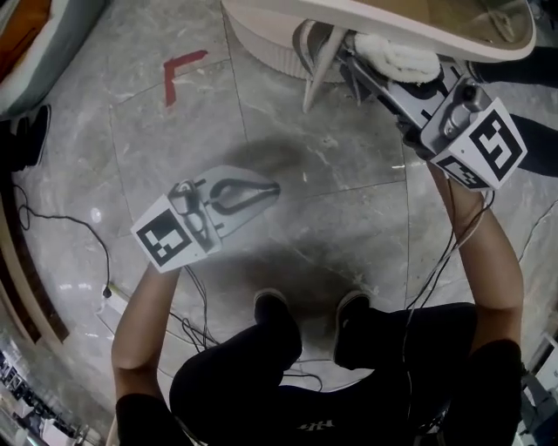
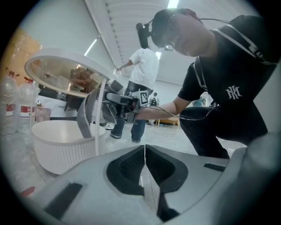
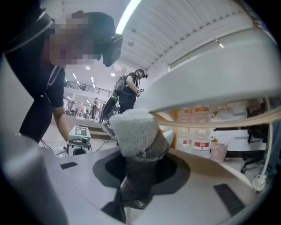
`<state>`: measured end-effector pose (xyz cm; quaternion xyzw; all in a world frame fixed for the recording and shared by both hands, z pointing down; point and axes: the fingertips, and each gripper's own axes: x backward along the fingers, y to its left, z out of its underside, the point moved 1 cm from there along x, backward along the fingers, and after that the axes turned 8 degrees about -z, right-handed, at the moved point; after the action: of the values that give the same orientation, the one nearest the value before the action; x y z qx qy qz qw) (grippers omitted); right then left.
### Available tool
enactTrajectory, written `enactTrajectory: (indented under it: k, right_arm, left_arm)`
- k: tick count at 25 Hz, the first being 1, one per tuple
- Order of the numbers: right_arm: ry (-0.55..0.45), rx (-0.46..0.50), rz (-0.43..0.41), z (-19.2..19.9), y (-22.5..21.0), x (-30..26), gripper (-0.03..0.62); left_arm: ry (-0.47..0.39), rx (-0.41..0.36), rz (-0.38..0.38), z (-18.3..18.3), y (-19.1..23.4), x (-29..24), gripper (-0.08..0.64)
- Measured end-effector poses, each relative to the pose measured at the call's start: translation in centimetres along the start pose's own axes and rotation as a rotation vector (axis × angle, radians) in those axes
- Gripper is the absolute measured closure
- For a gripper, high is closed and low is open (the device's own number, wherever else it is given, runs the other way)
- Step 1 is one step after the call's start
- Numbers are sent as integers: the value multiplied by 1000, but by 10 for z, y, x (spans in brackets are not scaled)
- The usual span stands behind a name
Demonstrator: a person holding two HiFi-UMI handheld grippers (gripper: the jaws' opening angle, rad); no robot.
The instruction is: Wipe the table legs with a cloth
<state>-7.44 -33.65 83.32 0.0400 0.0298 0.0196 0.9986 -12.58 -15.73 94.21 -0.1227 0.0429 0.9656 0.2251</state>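
Note:
A white fluffy cloth (image 1: 398, 55) with a brown underside (image 3: 147, 156) is clamped in my right gripper (image 1: 362, 63), which reaches under the round table top (image 1: 384, 22) beside a slanted white leg (image 1: 319, 71). In the right gripper view the cloth (image 3: 134, 132) stands up just below the table's underside (image 3: 210, 79). My left gripper (image 1: 261, 193) hangs lower over the floor, jaws shut with nothing between them (image 2: 145, 169). From the left gripper view the table leg (image 2: 99, 121) and the right gripper (image 2: 125, 103) show farther off.
A white ribbed round base (image 1: 266, 43) sits under the table (image 2: 61, 145). Grey marble floor with a red tape corner (image 1: 180, 71). Cables (image 1: 61, 222) trail at the left. My feet (image 1: 309, 318) stand below. Other people stand in the background (image 2: 140, 83).

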Motion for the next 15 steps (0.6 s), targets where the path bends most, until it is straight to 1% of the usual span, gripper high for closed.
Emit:
enactTrajectory:
  k: [2, 4, 5, 8, 10, 13, 15]
  right_arm:
    - [-16, 30, -19, 4, 4, -2, 476]
    - [-1, 57, -41, 13, 6, -5, 479]
    - [16, 52, -54, 23, 6, -7, 480]
    - [108, -8, -83, 76, 9, -12, 480]
    - [151, -65, -86, 115, 13, -15, 480]
    - [172, -163, -59, 166, 16, -17, 480]
    - [183, -211, -38, 194, 18, -20, 480]
  left_arm:
    - [-4, -14, 10, -3, -3, -3, 554]
    - [-7, -15, 15, -3, -3, -5, 554]
    - [-8, -10, 17, -1, -3, -5, 554]
    - [-1, 12, 18, 5, -1, -7, 554]
    - [4, 22, 16, 8, -2, -7, 554]
    - [12, 26, 17, 13, -5, -6, 554]
    - [23, 36, 15, 19, -7, -3, 554]
